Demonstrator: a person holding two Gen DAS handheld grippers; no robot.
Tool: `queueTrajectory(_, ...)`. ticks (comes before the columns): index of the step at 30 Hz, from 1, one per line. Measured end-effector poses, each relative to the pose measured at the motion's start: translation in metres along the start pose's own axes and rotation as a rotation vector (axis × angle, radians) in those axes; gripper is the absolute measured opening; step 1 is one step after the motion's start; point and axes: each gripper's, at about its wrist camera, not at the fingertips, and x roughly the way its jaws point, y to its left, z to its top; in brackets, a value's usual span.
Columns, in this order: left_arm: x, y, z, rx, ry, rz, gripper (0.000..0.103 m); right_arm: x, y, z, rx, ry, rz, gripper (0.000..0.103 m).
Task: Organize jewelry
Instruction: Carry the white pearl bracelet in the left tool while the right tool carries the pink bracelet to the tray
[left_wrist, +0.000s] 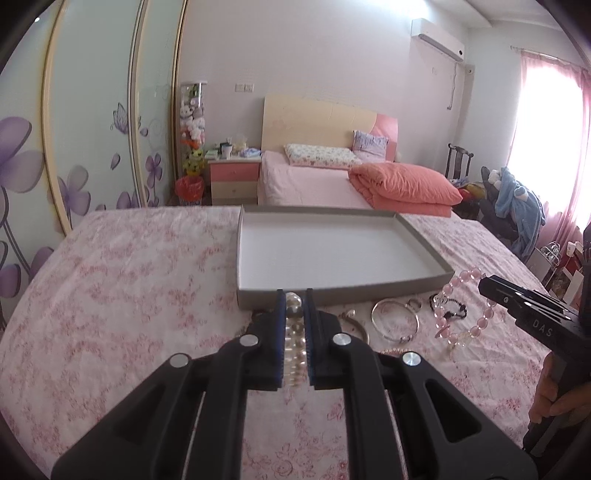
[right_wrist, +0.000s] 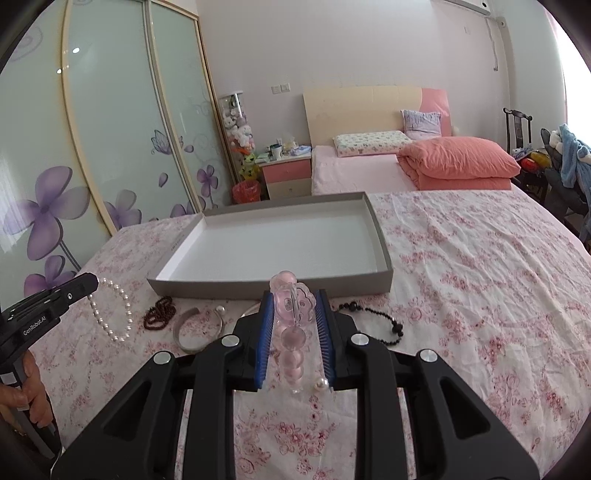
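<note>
My left gripper (left_wrist: 294, 295) is shut on a white pearl bracelet (left_wrist: 294, 332), whose beads run between the blue pads. In the right wrist view that pearl bracelet (right_wrist: 112, 317) hangs in a loop from the left gripper (right_wrist: 90, 282), above the sheet. My right gripper (right_wrist: 293, 295) is shut on a pink glass-bead bracelet (right_wrist: 293, 338) with a flower charm. From the left wrist view the pink bracelet (left_wrist: 469, 274) dangles off the right gripper (left_wrist: 484, 286). A shallow grey tray (left_wrist: 332, 291) with a bare white floor lies just beyond both grippers; the same tray (right_wrist: 258, 288) shows in the right wrist view.
On the floral sheet before the tray lie a silver bangle (left_wrist: 395, 317), a silver cuff (right_wrist: 199, 332), a dark red bead bracelet (right_wrist: 159, 312), a black bead string (right_wrist: 376, 317) and a loose pearl piece (right_wrist: 320, 384). A second bed (left_wrist: 314, 184), nightstand and wardrobe stand behind.
</note>
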Motion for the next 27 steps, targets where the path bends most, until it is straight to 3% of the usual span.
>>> queueTrajectory(13,0.011,-0.012,0.053,0.011,-0.126,-0.009,0.010,0.008,-0.005,0.052,-0.020,-0.136,-0.022,0.024)
queueTrajectory(27,0.071,-0.018,0.088,0.020,-0.141,-0.006,0.010,0.062,-0.012,0.078,-0.017,-0.130,-0.033,0.024)
